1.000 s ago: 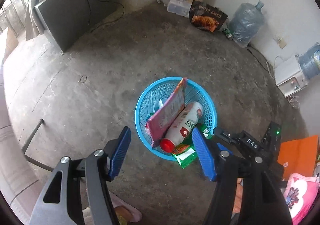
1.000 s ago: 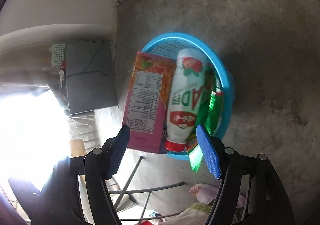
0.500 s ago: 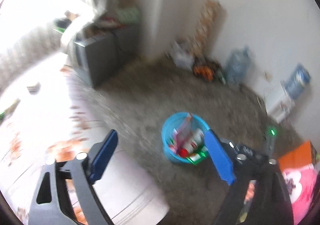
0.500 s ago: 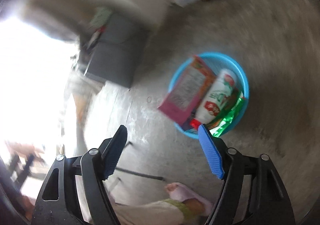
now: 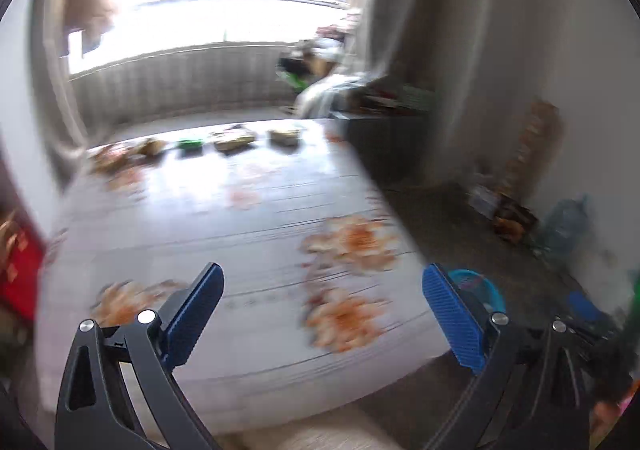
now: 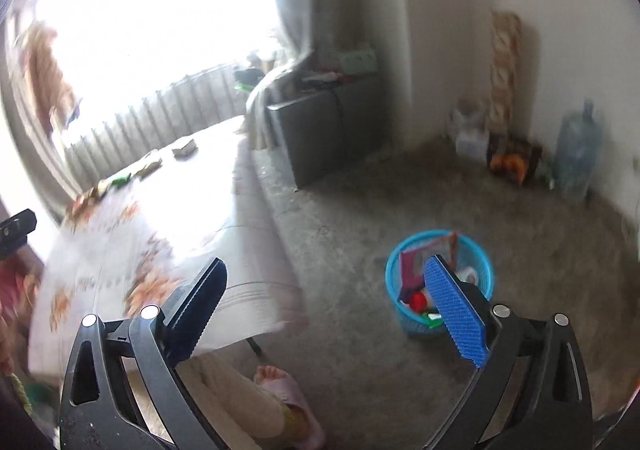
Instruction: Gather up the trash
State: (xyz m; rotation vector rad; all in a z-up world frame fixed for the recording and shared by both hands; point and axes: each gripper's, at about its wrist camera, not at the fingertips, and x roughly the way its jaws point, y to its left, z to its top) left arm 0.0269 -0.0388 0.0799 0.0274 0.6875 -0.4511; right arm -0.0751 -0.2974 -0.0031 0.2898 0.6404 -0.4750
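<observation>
Blur smears both views. My left gripper [image 5: 322, 274] hangs over the near end of a table with a floral cloth [image 5: 248, 209]; its jaws are opening and hold nothing. Several wrappers and packets [image 5: 234, 139] lie in a row at the table's far end, a green one [image 5: 190, 143] among them. The blue basket [image 6: 394, 270] stands on the concrete floor, holding a pink carton [image 6: 416, 266], a red-capped bottle [image 6: 418, 302] and a green wrapper [image 6: 432, 317]. My right gripper [image 6: 325, 266] is high above the floor, between table and basket, its jaws also opening and empty.
A grey cabinet [image 6: 328, 129] stands by the wall behind the table. A big water bottle [image 6: 576, 153] and a dark bread bag [image 6: 512, 161] sit in the far corner. A person's slippered foot [image 6: 284, 382] is under my right gripper. A red box [image 5: 20, 270] lies left of the table.
Both grippers have risen and swung away from the basket towards the table, and both have spread wider. The basket now looks small and low in each view.
</observation>
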